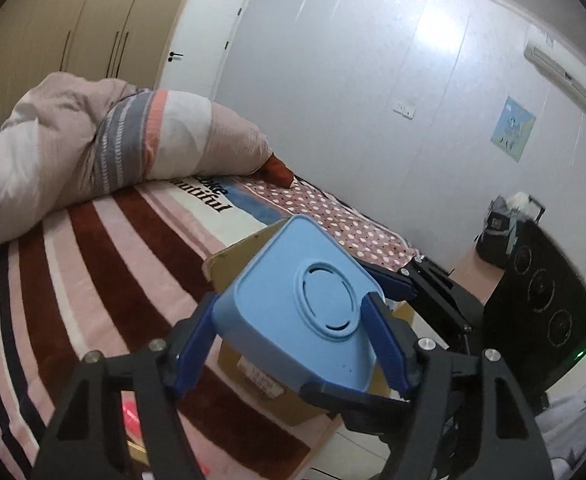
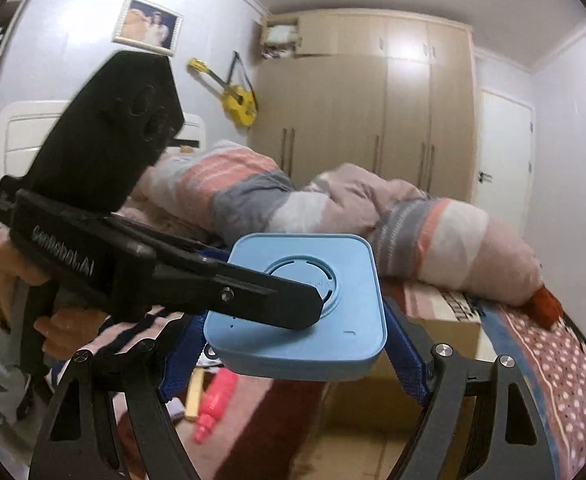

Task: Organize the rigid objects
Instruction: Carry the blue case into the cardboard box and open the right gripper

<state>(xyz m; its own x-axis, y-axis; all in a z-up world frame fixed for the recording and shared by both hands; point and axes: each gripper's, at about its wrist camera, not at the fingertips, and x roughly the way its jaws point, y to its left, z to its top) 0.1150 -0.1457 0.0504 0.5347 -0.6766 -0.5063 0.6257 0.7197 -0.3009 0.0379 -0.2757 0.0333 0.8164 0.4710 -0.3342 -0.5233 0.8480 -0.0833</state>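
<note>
Blue box [image 1: 305, 300] held up in air over cardboard box [image 1: 233, 264] at bed [image 1: 93, 260] edge. Left claw [image 1: 293, 336] and right claw [image 2: 297, 356] both clamp it from opposite sides; contents hidden.

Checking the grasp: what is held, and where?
The light-blue square plastic box: the left tool and the right tool each pinch opposite sides.
</note>
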